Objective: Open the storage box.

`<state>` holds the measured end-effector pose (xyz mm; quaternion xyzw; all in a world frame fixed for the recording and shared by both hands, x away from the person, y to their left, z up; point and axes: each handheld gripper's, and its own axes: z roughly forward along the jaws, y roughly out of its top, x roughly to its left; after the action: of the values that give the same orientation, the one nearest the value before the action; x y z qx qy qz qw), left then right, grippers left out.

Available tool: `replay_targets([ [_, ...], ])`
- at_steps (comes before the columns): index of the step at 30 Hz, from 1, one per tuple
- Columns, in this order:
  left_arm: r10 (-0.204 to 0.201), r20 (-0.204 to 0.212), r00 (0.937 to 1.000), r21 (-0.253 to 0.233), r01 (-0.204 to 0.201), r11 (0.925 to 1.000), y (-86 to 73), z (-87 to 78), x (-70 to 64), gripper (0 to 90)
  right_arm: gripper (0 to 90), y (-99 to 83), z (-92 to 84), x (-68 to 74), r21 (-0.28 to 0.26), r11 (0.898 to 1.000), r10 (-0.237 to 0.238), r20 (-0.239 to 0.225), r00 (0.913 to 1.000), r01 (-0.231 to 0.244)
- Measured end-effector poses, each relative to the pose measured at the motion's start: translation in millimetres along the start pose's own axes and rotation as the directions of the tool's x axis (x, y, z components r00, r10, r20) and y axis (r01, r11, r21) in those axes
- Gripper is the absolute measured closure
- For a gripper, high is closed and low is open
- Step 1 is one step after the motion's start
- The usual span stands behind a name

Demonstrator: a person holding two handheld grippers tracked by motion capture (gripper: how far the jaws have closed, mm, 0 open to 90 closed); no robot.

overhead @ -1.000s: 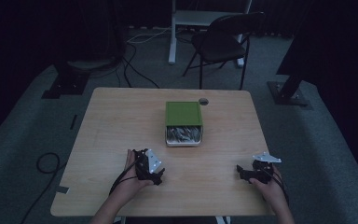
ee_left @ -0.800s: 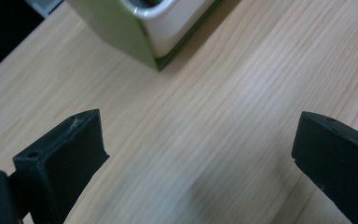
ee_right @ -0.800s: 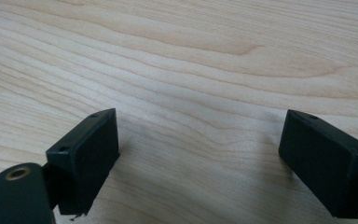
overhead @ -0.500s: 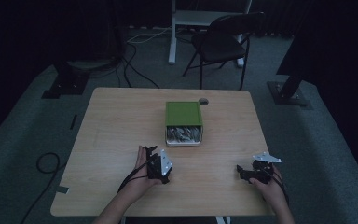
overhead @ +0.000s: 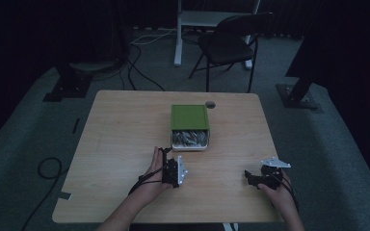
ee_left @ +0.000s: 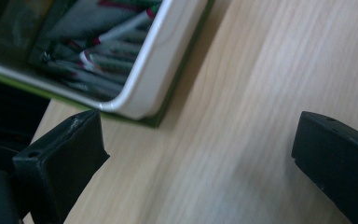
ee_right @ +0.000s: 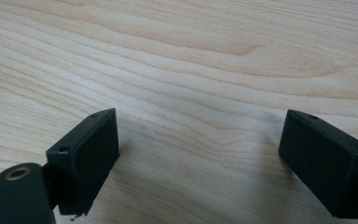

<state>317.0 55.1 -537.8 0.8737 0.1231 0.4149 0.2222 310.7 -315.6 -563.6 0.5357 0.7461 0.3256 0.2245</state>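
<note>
A green box (overhead: 189, 117) with a white drawer (overhead: 190, 141) pulled out toward me sits at the middle of the wooden table (overhead: 125, 125). The drawer holds several thin silvery packets (ee_left: 93, 51). My left gripper (overhead: 166, 153) is open just in front of the drawer's near left corner, tilted, with nothing between its jaws. In the left gripper view the drawer's white rim (ee_left: 154, 60) lies a little beyond the jaws. My right gripper (overhead: 248, 177) is open low over bare wood near the table's front right, holding nothing (ee_right: 200, 154).
A small dark round hole (overhead: 210, 104) sits in the table behind the box. Beyond the table stand a dark folding chair (overhead: 231, 45) and a white desk leg (overhead: 178, 33). Cables (overhead: 48, 168) lie on the carpet at the left.
My left gripper has moved right and forward toward the drawer and has rolled onto its side. The right gripper has stayed where it was.
</note>
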Motion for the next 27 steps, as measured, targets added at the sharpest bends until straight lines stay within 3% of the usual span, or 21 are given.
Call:
replay_targets([
  [5, 0.076, -0.04, 0.9963, -0.026, -0.077, 0.9967, 6.5, 4.4, 0.5, 9.4, 11.7, 0.0, 0.0, 0.0, 0.0, 1.0, 0.0, 0.0, 1.0, 0.0],
  [6, 0.082, -0.048, 0.9955, -0.03, -0.084, 0.9961, 7.3, 5.9, 0.6, 16.0, 11.7, 0.0, 0.0, 0.0, 0.0, 1.0, 0.0, 0.0, 1.0, 0.0],
  [8, 0.119, -0.059, 0.9911, -0.024, -0.12, 0.9924, 8.0, 9.5, 1.6, 18.5, 11.7, 0.0, 0.0, 0.0, 0.0, 1.0, 0.0, 0.0, 1.0, 0.0],
  [11, 0.116, -0.067, 0.991, 0.001, -0.116, 0.9932, 8.5, 14.1, 4.4, 31.8, 11.7, 0.0, 0.0, 0.0, 0.0, 1.0, 0.0, 0.0, 1.0, 0.0],
  [14, 0.16, -0.097, 0.9824, 0.014, -0.159, 0.9872, 9.6, 17.6, 5.8, 38.3, 11.7, 0.0, 0.0, 0.0, 0.0, 1.0, 0.0, 0.0, 1.0, 0.0],
  [16, 0.201, -0.121, 0.9721, 0.031, -0.199, 0.9795, 10.2, 20.3, 5.8, 41.7, 11.7, 0.0, 0.0, 0.0, 0.0, 1.0, 0.0, 0.0, 1.0, 0.0],
  [18, 0.225, -0.12, 0.9669, 0.036, -0.222, 0.9744, 10.3, 23.0, 6.7, 49.4, 11.7, 0.0, 0.0, 0.0, 0.0, 1.0, 0.0, 0.0, 1.0, 0.0],
  [20, 0.257, -0.118, 0.9591, 0.056, -0.252, 0.9661, 10.6, 25.1, 5.9, 51.6, 11.7, 0.0, 0.0, 0.0, 0.0, 1.0, 0.0, 0.0, 1.0, 0.0],
  [22, 0.257, -0.12, 0.9589, 0.054, -0.253, 0.9661, 11.2, 27.4, 5.3, 53.5, 11.7, 0.0, 0.0, 0.0, 0.0, 1.0, 0.0, 0.0, 1.0, 0.0],
  [24, 0.275, -0.13, 0.9525, 0.063, -0.269, 0.9611, 12.7, 28.8, 4.8, 56.8, 11.7, 0.0, 0.0, 0.0, 0.0, 1.0, 0.0, 0.0, 1.0, 0.0],
  [25, 0.265, -0.126, 0.9558, 0.056, -0.26, 0.9639, 13.2, 30.1, 4.2, 57.0, 11.7, 0.0, 0.0, 0.0, 0.0, 1.0, 0.0, 0.0, 1.0, 0.0],
  [27, 0.279, -0.133, 0.951, 0.053, -0.274, 0.9601, 14.0, 33.5, 3.2, 57.1, 11.7, 0.0, 0.0, 0.0, 0.0, 1.0, 0.0, 0.0, 1.0, 0.0],
])
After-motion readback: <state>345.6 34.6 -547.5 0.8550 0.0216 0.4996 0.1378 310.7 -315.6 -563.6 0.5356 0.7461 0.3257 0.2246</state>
